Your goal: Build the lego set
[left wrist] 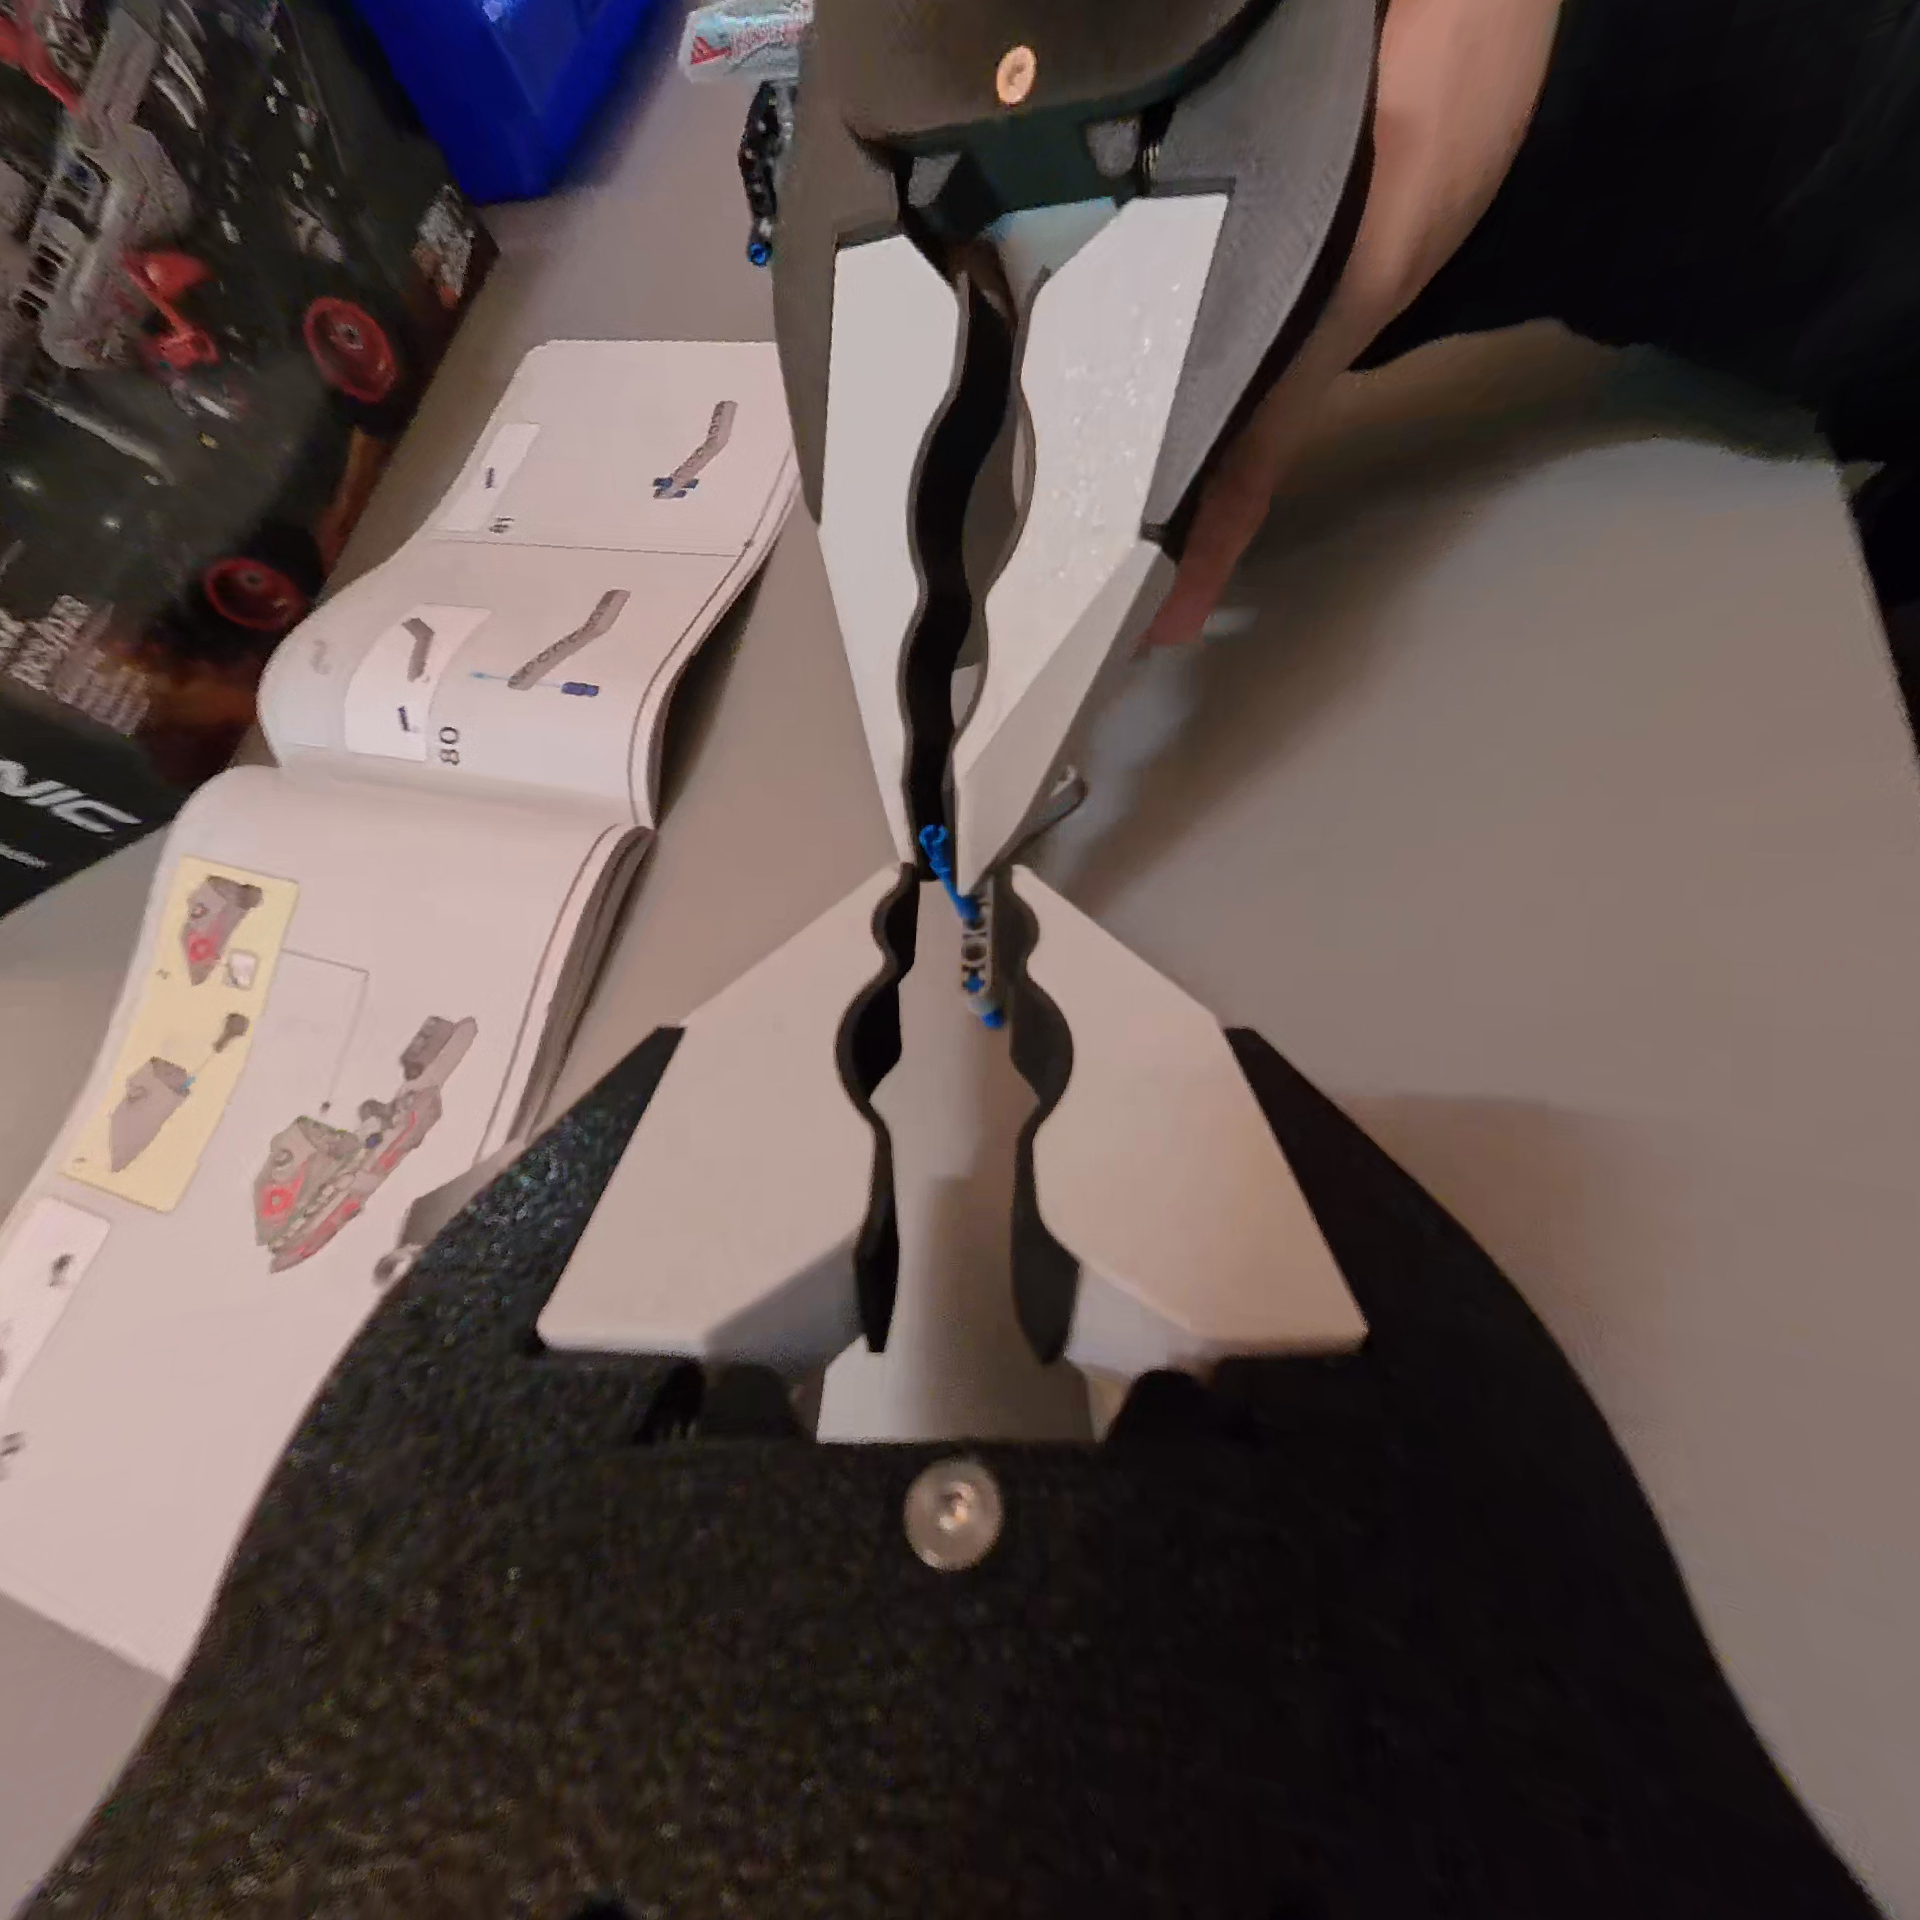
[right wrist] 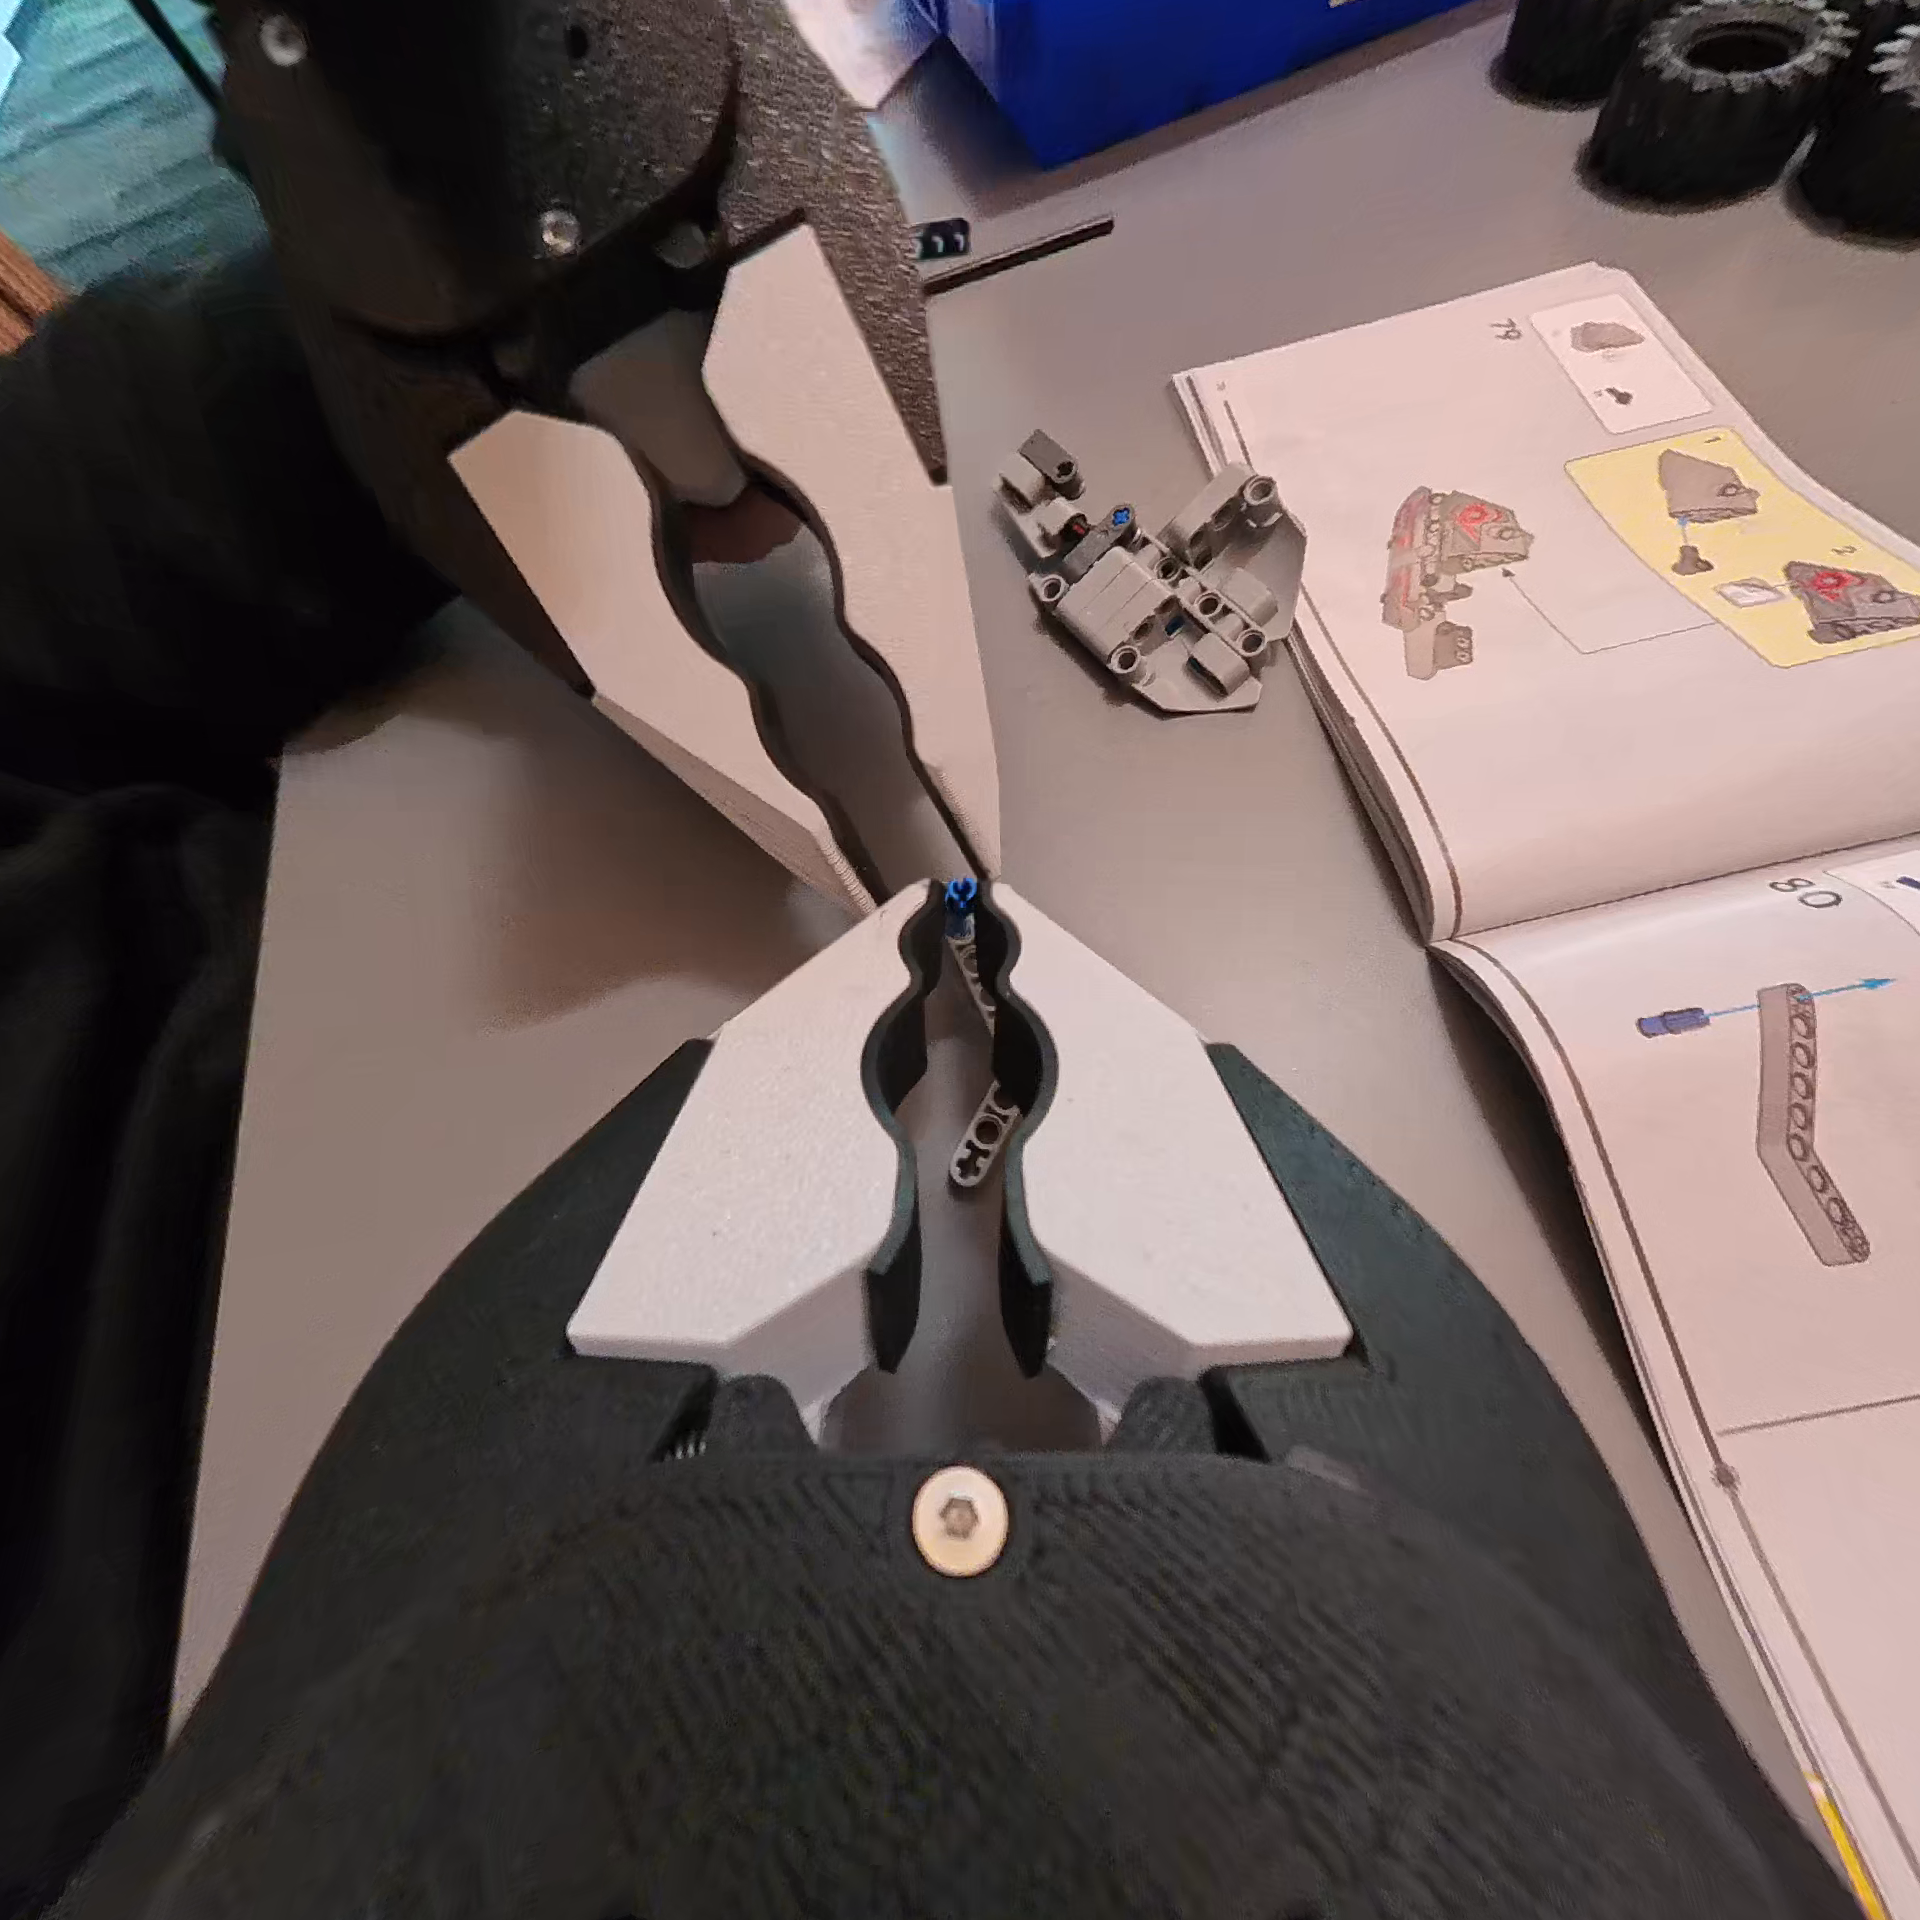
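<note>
My right gripper is shut on a bent grey beam that runs up between its fingers to the tips. A blue pin sticks out of the beam's top end. My left gripper meets it tip to tip. Its jaws are closed on the blue pin and the pinned end of the beam. A second blue pin shows at that end. The right gripper comes down from the top of the left wrist view. The left gripper comes in from the upper left of the right wrist view.
An open instruction booklet lies beside the grippers. A grey sub-assembly lies on the grey table near it. The set's box, a blue bin and black tyres stand at the back. A person's arm is behind. Less than 4 cm separates the two grippers' tips.
</note>
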`<state>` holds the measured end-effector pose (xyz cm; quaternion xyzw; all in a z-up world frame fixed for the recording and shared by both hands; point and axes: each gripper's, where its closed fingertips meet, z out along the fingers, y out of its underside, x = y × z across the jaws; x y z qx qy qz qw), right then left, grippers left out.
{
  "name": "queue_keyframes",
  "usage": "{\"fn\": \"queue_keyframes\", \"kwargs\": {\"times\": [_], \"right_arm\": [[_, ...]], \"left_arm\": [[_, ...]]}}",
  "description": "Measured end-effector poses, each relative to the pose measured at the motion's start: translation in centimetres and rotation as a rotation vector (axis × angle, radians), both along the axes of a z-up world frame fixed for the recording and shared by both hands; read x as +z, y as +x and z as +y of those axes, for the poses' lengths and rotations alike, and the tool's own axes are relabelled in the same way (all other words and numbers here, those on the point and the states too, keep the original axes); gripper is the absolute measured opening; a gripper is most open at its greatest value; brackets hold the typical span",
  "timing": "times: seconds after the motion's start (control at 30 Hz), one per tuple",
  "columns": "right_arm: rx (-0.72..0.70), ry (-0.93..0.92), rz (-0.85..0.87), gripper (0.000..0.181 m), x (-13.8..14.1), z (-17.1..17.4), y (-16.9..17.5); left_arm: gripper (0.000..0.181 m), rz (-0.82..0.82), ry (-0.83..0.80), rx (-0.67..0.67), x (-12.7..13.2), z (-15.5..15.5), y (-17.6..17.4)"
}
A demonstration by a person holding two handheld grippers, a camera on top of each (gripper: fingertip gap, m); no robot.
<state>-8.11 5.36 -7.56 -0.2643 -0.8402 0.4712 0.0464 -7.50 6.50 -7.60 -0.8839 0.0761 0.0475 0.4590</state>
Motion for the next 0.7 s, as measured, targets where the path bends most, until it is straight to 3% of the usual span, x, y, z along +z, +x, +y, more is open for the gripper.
{"fn": "queue_keyframes", "kwargs": {"times": [0.33, 0.5, 0.7], "right_arm": [[-0.186, -0.272, -0.15, 0.003, 1.7, 0.6, -1.2], [-0.252, -0.393, -0.173, 0.003, 2.8, 0.8, -1.8], [-0.247, -0.375, -0.1, 0.008, 3.0, 0.6, -1.9]], "left_arm": [[0.017, 0.087, 0.026, 0.116, 1.3, 0.5, -1.3], [0.007, 0.131, 0.018, 0.164, 1.4, 0.5, -1.9], [0.001, 0.093, 0.05, 0.214, 1.7, 0.0, -2.7]]}}
